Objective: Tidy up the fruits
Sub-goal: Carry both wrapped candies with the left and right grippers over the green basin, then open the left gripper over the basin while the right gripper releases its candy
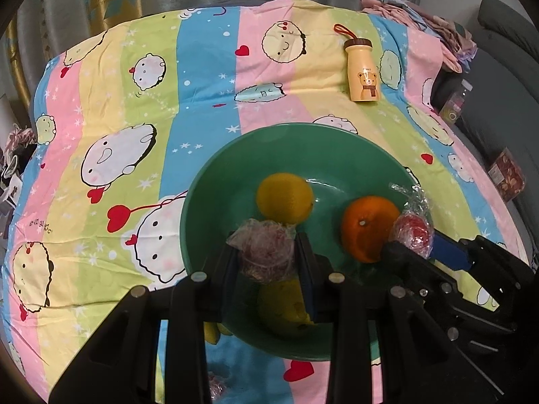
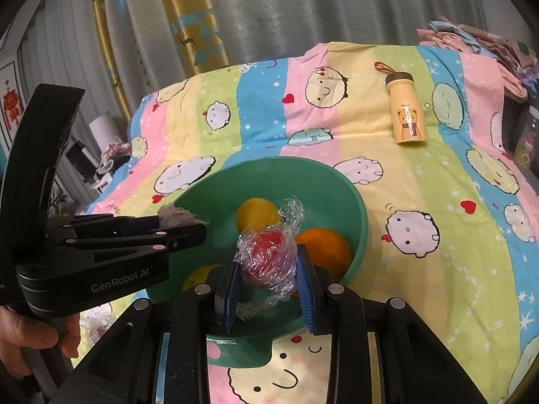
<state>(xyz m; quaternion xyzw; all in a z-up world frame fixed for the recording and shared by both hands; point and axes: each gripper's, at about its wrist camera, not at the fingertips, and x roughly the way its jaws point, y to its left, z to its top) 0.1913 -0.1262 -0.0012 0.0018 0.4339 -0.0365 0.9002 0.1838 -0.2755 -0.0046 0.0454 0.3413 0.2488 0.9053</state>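
Right wrist alone shows a hand (image 2: 30, 333); each gripper pinches a wrapped fruit over the bowl (image 2: 357, 208).

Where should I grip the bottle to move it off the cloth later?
Grip the bottle across its round body, coming from above with the fingers either side. It lies flat on the cloth, brown cap toward the far edge, so the sides are free. The strap loop by the cap is thin and floppy.

"GenRobot.AI" on left claw (image 2: 183, 225)

Crinkly clear film on red fruit (image 2: 266, 257), smooth green bowl (image 2: 357, 215), printed cloth sheet (image 2: 421, 202)
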